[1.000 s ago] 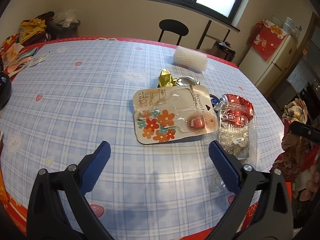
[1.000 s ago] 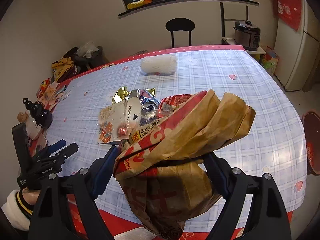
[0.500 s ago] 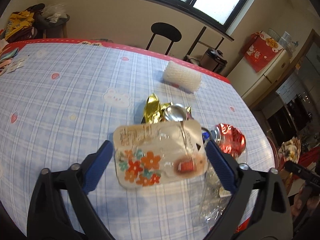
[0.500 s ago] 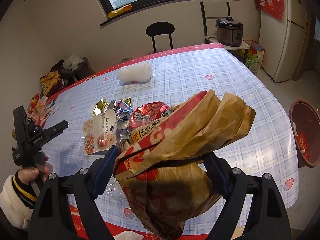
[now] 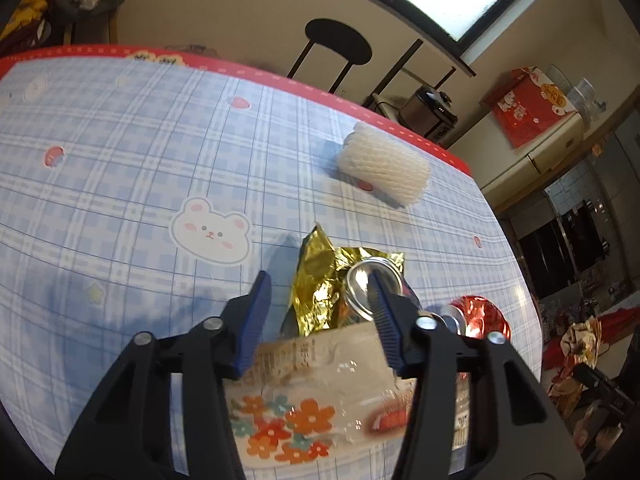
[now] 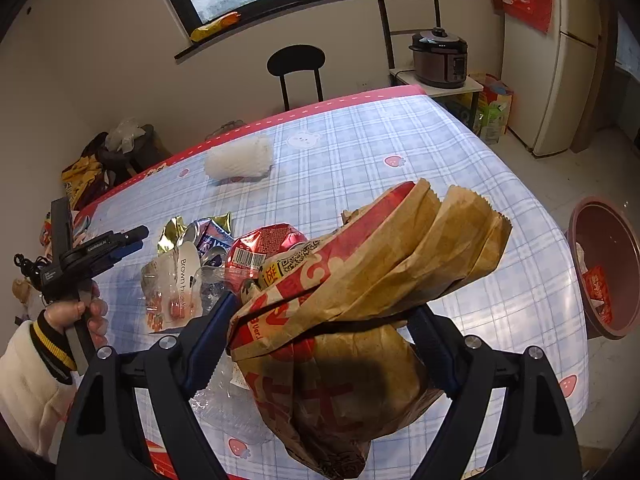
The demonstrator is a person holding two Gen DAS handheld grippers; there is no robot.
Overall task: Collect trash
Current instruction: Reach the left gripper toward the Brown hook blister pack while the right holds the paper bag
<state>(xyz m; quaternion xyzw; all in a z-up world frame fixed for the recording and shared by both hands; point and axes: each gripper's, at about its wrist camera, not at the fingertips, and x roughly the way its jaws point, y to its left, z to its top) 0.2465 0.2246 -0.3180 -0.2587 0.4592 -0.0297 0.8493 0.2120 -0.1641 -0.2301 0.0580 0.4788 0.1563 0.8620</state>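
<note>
The left tool [image 5: 320, 292] has advanced from the near edge of the counter [image 5: 140, 152] to the trash pile, and its jaws, wide a second ago, are closing. Between them lie the gold foil wrapper [image 5: 316, 280] and the top edge of the flowered blister pack [image 5: 312, 392]; the pads do not yet press on either. A silver can [image 5: 362, 286] sits just behind the right-hand pad, a red can [image 5: 480, 316] beside it. The white foam sleeve [image 5: 384, 168] lies well apart, farther back. The right tool [image 6: 316, 316] remains clamped on the brown paper bag [image 6: 372, 276], held above the counter. Judgement: a pickup from the pile is imminent; the bag awaits disposal, probably in the red bin [image 6: 600, 272] on the floor.
</note>
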